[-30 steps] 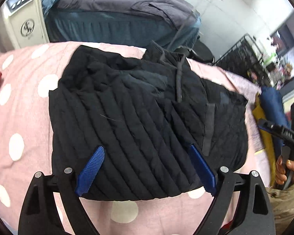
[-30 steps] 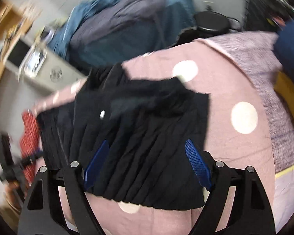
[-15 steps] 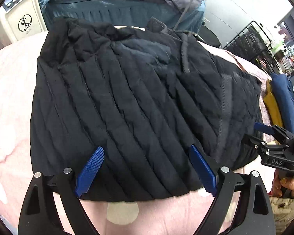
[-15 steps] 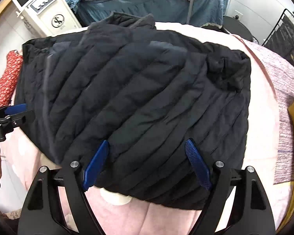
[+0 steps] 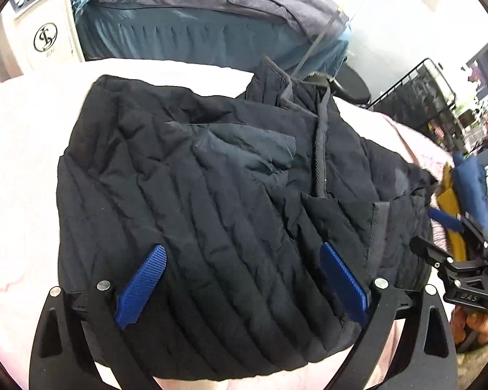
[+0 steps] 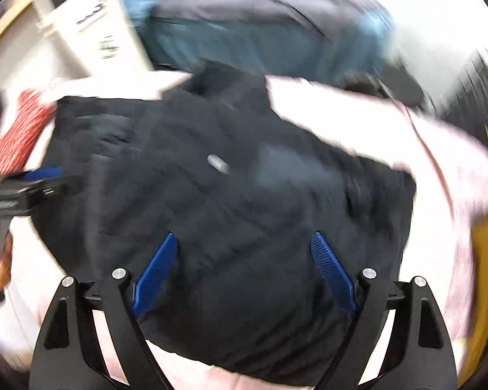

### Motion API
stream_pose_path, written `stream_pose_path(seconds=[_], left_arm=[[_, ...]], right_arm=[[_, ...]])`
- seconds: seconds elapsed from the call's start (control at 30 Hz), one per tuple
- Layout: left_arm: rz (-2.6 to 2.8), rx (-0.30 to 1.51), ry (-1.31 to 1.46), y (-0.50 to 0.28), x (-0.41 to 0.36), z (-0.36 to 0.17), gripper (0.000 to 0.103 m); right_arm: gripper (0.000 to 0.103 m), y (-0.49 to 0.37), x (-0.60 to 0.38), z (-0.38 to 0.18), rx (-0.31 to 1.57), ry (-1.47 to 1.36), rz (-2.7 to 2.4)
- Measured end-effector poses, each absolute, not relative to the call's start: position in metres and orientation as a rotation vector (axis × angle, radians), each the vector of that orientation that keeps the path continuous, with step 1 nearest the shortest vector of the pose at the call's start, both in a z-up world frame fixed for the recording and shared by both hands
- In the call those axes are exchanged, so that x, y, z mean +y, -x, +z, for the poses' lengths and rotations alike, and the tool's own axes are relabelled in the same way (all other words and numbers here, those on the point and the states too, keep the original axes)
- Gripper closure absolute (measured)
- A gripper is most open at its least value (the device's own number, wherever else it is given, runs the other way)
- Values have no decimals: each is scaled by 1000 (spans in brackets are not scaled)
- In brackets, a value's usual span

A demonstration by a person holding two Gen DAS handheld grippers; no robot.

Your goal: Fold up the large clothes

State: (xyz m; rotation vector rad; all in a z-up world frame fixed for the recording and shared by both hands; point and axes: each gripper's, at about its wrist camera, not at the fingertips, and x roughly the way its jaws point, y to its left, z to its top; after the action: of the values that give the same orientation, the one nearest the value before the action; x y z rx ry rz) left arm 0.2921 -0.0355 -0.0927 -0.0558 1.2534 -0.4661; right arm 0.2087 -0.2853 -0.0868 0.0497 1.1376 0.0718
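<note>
A black quilted jacket (image 5: 218, 201) lies folded in a bundle on a pink polka-dot cover (image 5: 19, 175), with a dark drawstring (image 5: 320, 149) lying across its top. My left gripper (image 5: 240, 279) is open and empty just above the jacket's near edge. My right gripper (image 6: 244, 269) is open and empty over the jacket (image 6: 231, 201); this view is blurred by motion. The right gripper also shows in the left wrist view (image 5: 452, 237) at the jacket's right edge. The left gripper shows in the right wrist view (image 6: 32, 185) at the jacket's left edge.
A blue and grey covered bed (image 5: 211, 26) stands behind. A white appliance (image 5: 32, 32) is at back left, a black wire rack (image 5: 416, 97) at back right. Yellow and navy clothes (image 5: 465, 195) lie at the right, a red patterned cloth (image 6: 13, 136) at the left.
Both grippers have pulled back from close over the jacket, still open. The jacket looks smaller and more rumpled on top. The right gripper is swinging fast, blurring its view.
</note>
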Motion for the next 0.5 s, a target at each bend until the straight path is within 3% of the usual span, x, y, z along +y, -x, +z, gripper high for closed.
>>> stream_pose_path(seconds=[0.1, 0.33, 0.4, 0.43, 0.47, 0.5], left_arm=[[-446, 1247, 88, -289, -22, -90, 10], [-449, 1250, 79, -264, -5, -86, 10], [-448, 1256, 85, -255, 1, -86, 10], [-445, 1259, 90, -252, 4, -86, 10], [-441, 1262, 92, -249, 6, -87, 10], [-434, 1265, 91, -245, 9, -88, 10]], right_arm=[[11, -227, -267, -71, 1123, -15, 253], [11, -269, -212, -74, 1150, 79, 555], [26, -276, -192, -92, 1235, 173, 590], [62, -277, -186, -101, 1276, 233, 606], [85, -277, -181, -108, 1318, 267, 624], [89, -275, -177, -113, 1360, 299, 641]])
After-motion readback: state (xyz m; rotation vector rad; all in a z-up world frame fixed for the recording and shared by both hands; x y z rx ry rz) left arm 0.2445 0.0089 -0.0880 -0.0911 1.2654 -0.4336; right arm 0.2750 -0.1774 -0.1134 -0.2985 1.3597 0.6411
